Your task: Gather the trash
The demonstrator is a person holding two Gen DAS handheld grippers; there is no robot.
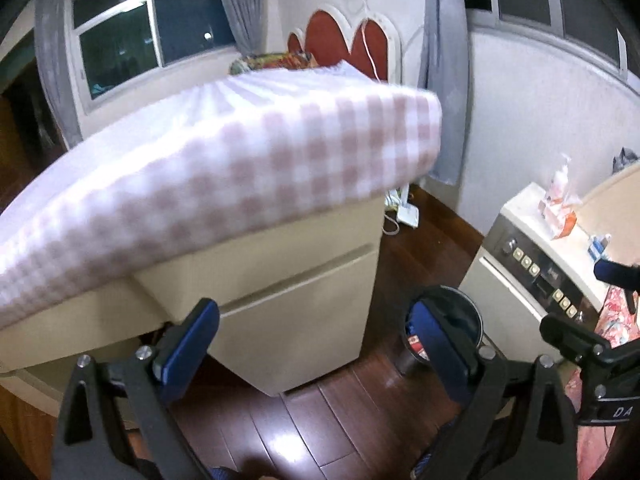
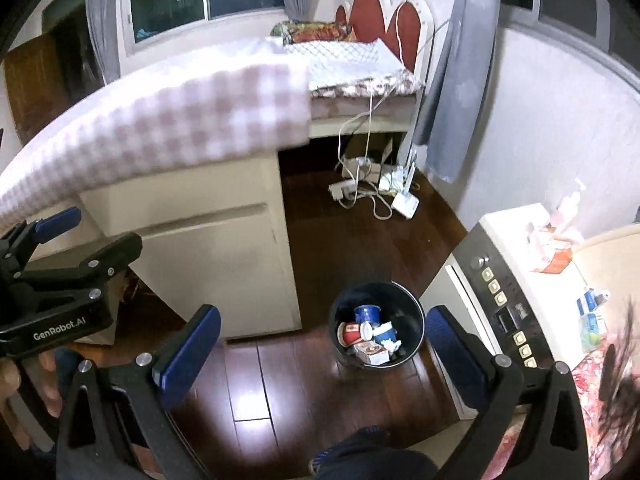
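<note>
Both our jaws gape wide, holding nothing; the bin on the floor beside the bed's corner is near full. Cups lie inside; we judge collection nearly done.

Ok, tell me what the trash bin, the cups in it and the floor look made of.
Trash bin: black, smooth, faintly glossy, probably plastic. Cups: printed red and blue with white rims, likely paper. Floor: dark planks with seams and glare, apparently varnished wood or laminate.

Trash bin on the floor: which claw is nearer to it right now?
Right. The right claw is open and hangs just above the trash bin, bin between its fingers in its view. The left claw, also open, is off to the bin's left, toward the bed base.
</note>
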